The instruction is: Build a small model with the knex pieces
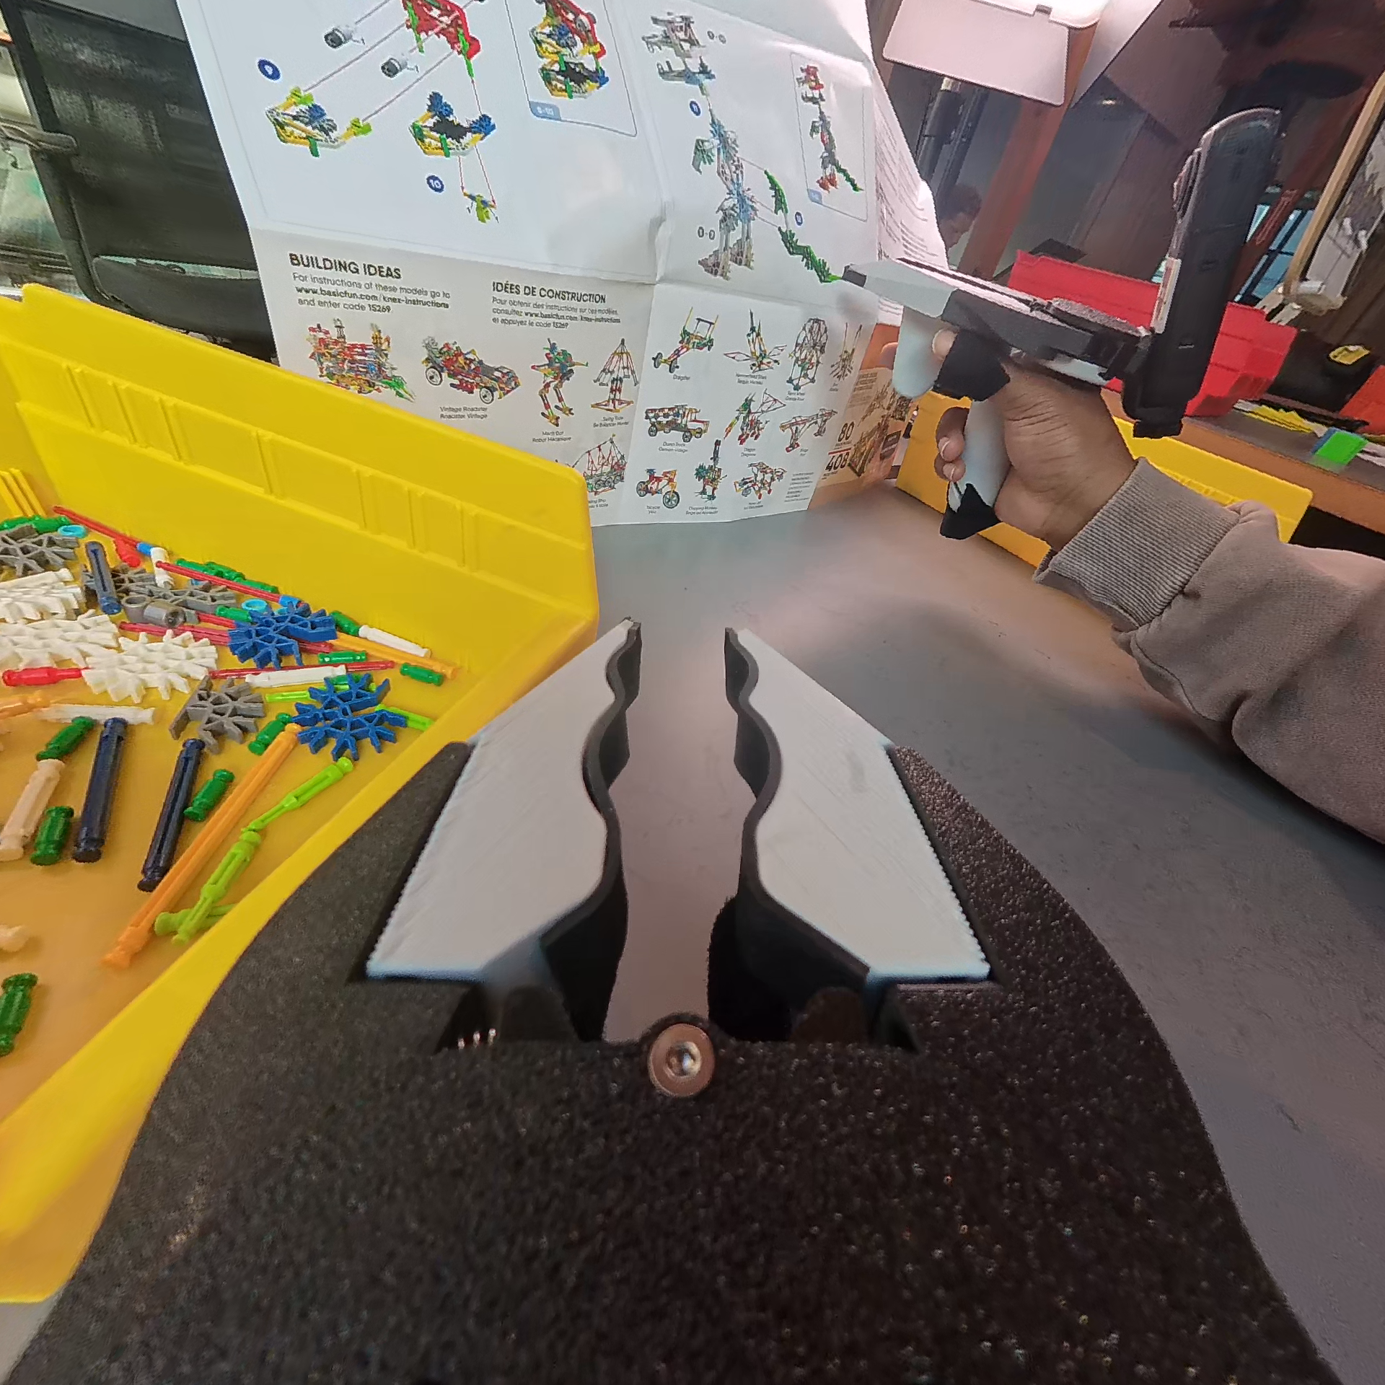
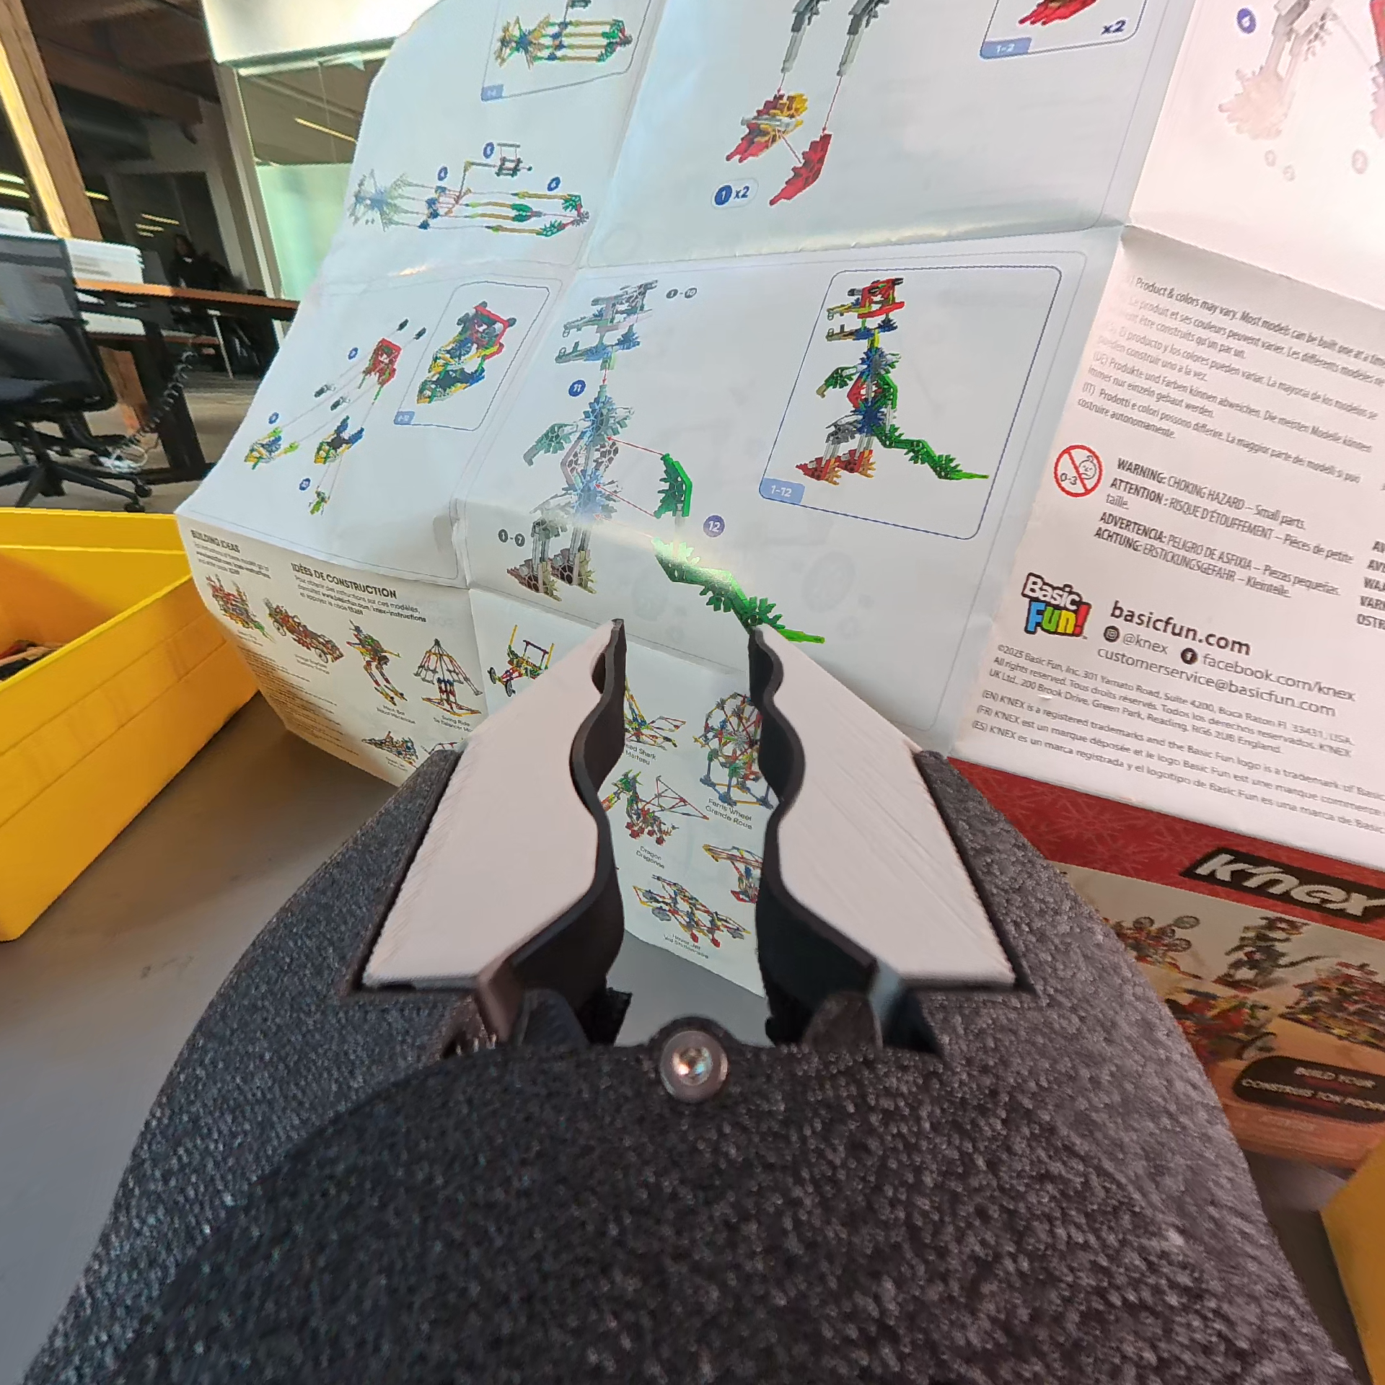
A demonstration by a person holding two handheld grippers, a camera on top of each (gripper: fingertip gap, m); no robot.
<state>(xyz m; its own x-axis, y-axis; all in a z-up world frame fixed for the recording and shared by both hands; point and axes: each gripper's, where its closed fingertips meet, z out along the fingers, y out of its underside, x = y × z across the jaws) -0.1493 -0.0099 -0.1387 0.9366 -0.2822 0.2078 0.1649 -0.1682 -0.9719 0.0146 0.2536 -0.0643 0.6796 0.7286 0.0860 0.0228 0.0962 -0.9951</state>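
Two hand-held grippers hover empty over the grey worktop point(image 1: 937, 749). Left of the propped instruction sheet point(image 1: 562, 262), a yellow bin point(image 1: 315, 480) keeps loose rods and connectors point(image 1: 187, 674) corralled. The left hand-held gripper point(image 1: 680, 637) sits just beside that bin, jaws slightly parted, gripping nothing. The right hand-held gripper point(image 2: 683, 633) faces the sheet, open wider, equally empty. Right of the sheet lies the kit box point(image 2: 1236, 974), apparently propping it.

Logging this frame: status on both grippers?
Left gripper open, empty, over grey table beside yellow bin. Right gripper open, empty, facing instruction sheet. Nothing between.
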